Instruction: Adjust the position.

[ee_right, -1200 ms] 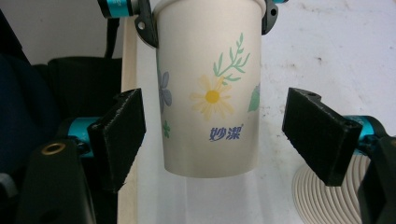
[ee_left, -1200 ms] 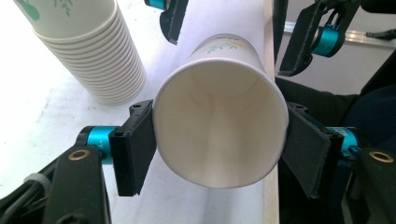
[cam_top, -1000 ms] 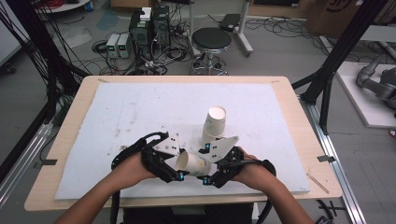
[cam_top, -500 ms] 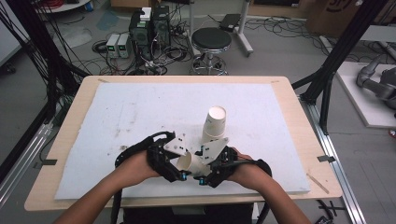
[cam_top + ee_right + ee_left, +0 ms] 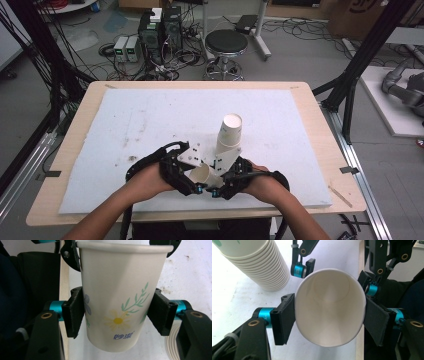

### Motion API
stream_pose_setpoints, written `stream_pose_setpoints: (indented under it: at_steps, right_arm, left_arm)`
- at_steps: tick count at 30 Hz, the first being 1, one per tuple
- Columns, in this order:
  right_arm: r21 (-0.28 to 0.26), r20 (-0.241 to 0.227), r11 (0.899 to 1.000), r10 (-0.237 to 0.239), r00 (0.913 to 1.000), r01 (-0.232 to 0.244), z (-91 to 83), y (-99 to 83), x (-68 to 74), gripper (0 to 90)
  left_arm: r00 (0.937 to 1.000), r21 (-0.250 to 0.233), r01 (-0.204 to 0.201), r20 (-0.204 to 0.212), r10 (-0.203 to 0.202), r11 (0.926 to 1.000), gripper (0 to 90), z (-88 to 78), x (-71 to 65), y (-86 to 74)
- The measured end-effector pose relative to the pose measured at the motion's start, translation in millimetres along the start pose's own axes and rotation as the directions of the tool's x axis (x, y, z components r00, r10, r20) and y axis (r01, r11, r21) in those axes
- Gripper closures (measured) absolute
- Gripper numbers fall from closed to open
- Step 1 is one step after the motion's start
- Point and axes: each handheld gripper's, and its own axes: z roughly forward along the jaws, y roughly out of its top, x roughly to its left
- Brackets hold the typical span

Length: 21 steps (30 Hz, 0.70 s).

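Your worktop [image 5: 150,90] carries a white mat [image 5: 150,120] that covers most of its top, and your two forearms come in over its near edge. On the mat, right of centre, stands a stack of paper cups [image 5: 229,137], nested upside down and leaning a little. In the left tongs' view that same stack [image 5: 259,265] sits at the upper left, just beyond the cup you are holding.

Between your hands, just in front of the stack, lies one single paper cup [image 5: 204,175], held off the mat and turned on its side. Both tools are on it.

Your left tongs [image 5: 187,181] grip the cup near its rim: in their own view the left tongs [image 5: 329,318] have one black pad pressed on each side of the cup [image 5: 329,312], whose open mouth faces the camera.

Your right tongs [image 5: 224,184] have just been closing, and the cup is between them. In their own view the right tongs [image 5: 117,313] press on both sides of the cup's wall [image 5: 117,297], beside the printed yellow flower [image 5: 117,320] and green leaves [image 5: 135,302], with the rim at the top of that picture.
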Motion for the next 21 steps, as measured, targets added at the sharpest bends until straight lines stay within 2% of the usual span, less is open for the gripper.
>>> stream_pose_setpoints:
  at_steps: [4,6,7,9,12,15,18,21]
  right_arm:
    - [-0.011,-0.013,1.000,0.016,0.9998,-0.016,0.1,-2.6,-1.6,36.2]
    - [-0.006,-0.013,1.000,0.023,0.9996,-0.023,-0.2,-3.7,-2.0,36.3]
    - [-0.004,-0.018,1.000,0.027,0.9995,-0.027,-0.8,-4.8,-2.6,36.2]
    - [-0.002,-0.016,0.999,0.032,0.9994,-0.032,-2.1,-6.9,-2.9,36.2]
    - [-0.008,-0.013,0.999,0.040,0.9991,-0.040,-5.5,-11.6,-4.3,36.2]
    - [-0.018,-0.006,0.998,0.060,0.9982,-0.060,-10.6,-17.3,-5.1,36.1]
    - [-0.037,0.003,0.996,0.076,0.9971,-0.076,-15.4,-23.9,-5.0,35.8]
    - [-0.051,0.017,0.994,0.095,0.9954,-0.094,-19.9,-30.8,-4.0,35.6]
  left_arm:
    - [1.0000,-0.044,0.007,0.006,-0.007,0.9990,26.6,1.0,0.9,-3.5]
    - [0.9999,-0.110,0.005,0.014,-0.003,0.9939,19.3,-0.5,1.3,-7.5]
    - [0.9999,-0.127,-0.001,0.010,0.002,0.9920,16.3,-1.9,1.7,-9.1]
    - [0.9999,-0.157,0.013,0.008,-0.012,0.9876,16.4,-4.5,2.4,-12.6]
    - [0.9994,-0.211,0.035,0.010,-0.033,0.9768,16.4,-10.6,4.7,-20.4]
    - [0.9976,-0.271,0.068,0.004,-0.070,0.9600,16.5,-16.9,6.8,-29.9]
    - [0.9937,-0.331,0.105,-0.003,-0.112,0.9378,16.6,-20.9,7.1,-40.6]
    - [0.9897,-0.379,0.136,0.009,-0.143,0.9156,16.6,-22.4,7.8,-52.3]
